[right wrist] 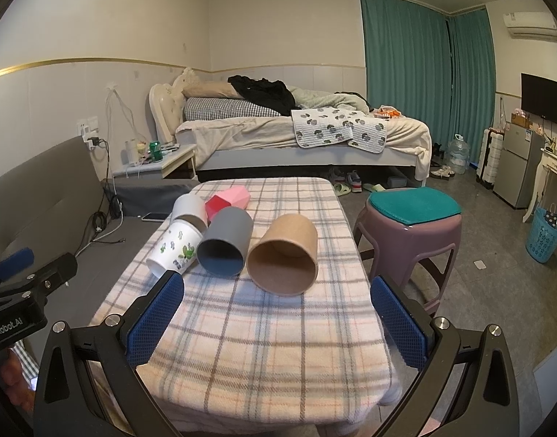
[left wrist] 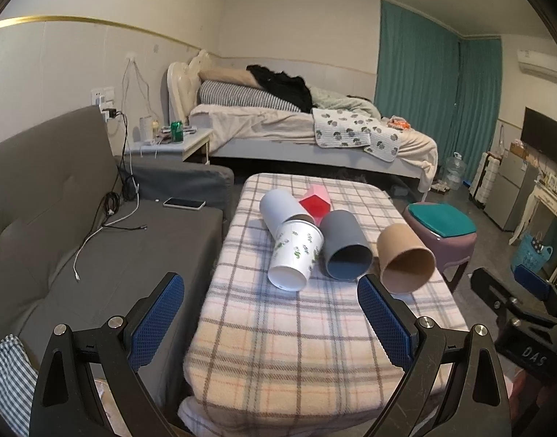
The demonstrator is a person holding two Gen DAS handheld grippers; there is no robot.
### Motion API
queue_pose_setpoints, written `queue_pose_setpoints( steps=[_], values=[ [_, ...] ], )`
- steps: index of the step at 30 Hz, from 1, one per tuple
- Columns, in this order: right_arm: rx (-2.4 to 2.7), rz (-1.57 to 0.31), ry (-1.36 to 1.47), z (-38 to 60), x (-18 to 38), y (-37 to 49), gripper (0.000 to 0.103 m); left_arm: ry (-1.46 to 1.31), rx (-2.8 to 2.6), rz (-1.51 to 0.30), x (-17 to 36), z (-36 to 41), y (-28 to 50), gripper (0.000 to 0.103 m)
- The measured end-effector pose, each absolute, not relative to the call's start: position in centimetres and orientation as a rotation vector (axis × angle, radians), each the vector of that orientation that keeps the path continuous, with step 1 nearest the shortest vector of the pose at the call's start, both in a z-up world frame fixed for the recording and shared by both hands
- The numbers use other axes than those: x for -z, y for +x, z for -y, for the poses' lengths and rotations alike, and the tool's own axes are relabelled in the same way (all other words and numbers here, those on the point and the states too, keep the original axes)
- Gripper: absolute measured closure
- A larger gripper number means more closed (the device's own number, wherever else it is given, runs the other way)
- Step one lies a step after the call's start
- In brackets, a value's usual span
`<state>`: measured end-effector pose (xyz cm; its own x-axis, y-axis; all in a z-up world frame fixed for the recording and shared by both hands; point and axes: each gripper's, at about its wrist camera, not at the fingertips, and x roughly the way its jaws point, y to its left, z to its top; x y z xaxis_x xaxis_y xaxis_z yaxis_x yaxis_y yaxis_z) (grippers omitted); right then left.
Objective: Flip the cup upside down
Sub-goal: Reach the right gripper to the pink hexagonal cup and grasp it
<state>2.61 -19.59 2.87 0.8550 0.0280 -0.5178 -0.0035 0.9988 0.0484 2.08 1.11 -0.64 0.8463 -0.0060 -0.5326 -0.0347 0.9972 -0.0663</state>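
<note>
Several cups lie on their sides on a plaid-covered table (left wrist: 296,346): a brown paper cup (left wrist: 406,256) (right wrist: 283,255), a grey cup (left wrist: 345,245) (right wrist: 223,242), a white cup with green print (left wrist: 294,255) (right wrist: 172,249), a plain white cup (left wrist: 282,209) (right wrist: 189,209) and a pink and red cup (left wrist: 314,202) (right wrist: 227,200). My left gripper (left wrist: 271,322) is open and empty, short of the cups. My right gripper (right wrist: 278,322) is open and empty, just in front of the brown cup.
A grey sofa (left wrist: 78,236) with cables and a phone (left wrist: 183,203) lies left of the table. A purple stool (right wrist: 409,233) with a teal cushion stands at the right. A bed (right wrist: 296,134) runs along the far wall.
</note>
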Motion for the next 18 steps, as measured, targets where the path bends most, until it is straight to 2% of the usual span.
queue_pose_setpoints(
  steps=[12,18],
  values=[
    [-0.073,-0.662,0.024,16.6,-6.6,15.4,0.000,-0.091,-0.095,-0.661,-0.2,-3.4,11.3,0.004],
    [-0.122,-0.848,0.047,14.3,-5.1,25.3,0.000,-0.138,-0.120,-0.681,0.3,-5.6,17.2,0.004]
  ],
)
